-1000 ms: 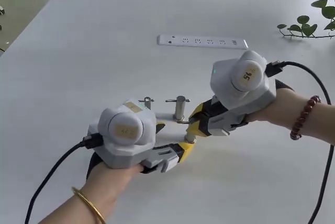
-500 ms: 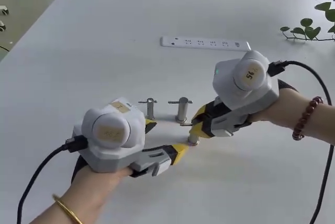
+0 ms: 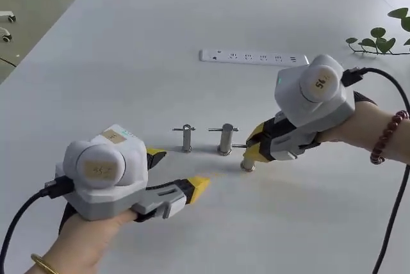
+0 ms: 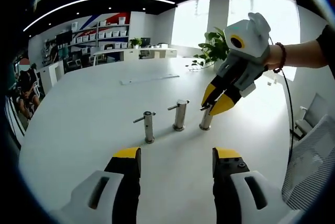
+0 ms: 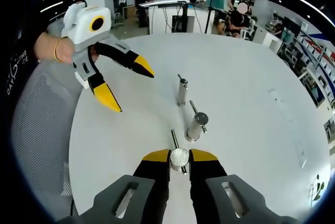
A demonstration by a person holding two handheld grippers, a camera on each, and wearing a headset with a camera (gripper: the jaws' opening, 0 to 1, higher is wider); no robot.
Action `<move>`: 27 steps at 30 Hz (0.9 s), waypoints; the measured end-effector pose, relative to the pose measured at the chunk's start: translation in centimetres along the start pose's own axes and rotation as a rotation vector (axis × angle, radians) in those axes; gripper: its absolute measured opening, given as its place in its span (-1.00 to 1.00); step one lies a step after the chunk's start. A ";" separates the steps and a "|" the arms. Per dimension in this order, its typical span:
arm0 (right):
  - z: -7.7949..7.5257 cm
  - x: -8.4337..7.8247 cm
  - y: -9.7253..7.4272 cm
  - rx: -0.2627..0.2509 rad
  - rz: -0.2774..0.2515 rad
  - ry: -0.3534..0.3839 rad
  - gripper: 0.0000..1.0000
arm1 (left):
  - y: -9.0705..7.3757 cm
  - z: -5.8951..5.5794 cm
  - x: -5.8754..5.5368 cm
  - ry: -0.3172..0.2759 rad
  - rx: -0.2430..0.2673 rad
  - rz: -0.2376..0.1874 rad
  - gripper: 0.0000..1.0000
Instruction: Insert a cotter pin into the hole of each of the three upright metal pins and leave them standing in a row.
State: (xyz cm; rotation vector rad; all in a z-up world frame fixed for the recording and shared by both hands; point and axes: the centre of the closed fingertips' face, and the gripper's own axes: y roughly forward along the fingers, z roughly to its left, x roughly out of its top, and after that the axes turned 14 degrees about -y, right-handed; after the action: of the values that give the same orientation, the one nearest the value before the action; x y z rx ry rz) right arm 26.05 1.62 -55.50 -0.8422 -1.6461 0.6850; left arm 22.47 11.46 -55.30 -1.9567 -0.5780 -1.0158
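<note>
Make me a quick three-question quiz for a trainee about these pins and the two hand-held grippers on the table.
1. True or false: the left hand-held gripper is open, apart from the metal pins.
2. How many metal pins stand upright on the table? A two, B three, C five.
3. Fill in: the ___ hand-held gripper is shut on the nearest pin.
Key: 1 true; 2 B; 3 right hand-held gripper.
</note>
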 end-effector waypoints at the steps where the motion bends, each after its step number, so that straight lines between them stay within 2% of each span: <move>1: -0.1 -0.1 -0.1 0.000 0.001 0.001 -0.84 | -0.1 0.0 0.1 -0.003 0.000 -0.005 0.11; 7: -1.1 -1.1 -0.5 -0.012 0.007 0.000 -0.84 | -0.3 0.0 0.7 -0.004 -0.004 -0.030 0.18; 13: -2.0 -2.0 -0.6 -0.017 0.019 -0.006 -0.84 | -0.3 0.0 0.7 -0.003 -0.006 -0.030 0.18; 27: -3.1 -2.8 -0.5 -0.012 0.028 -0.013 -0.84 | -0.2 0.1 0.4 -0.006 -0.004 -0.022 0.17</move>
State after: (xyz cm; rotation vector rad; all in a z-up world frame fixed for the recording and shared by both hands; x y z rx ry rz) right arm 29.39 -0.93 -55.94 -0.8727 -1.6537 0.7024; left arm 22.60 11.62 -54.97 -1.9611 -0.6027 -1.0259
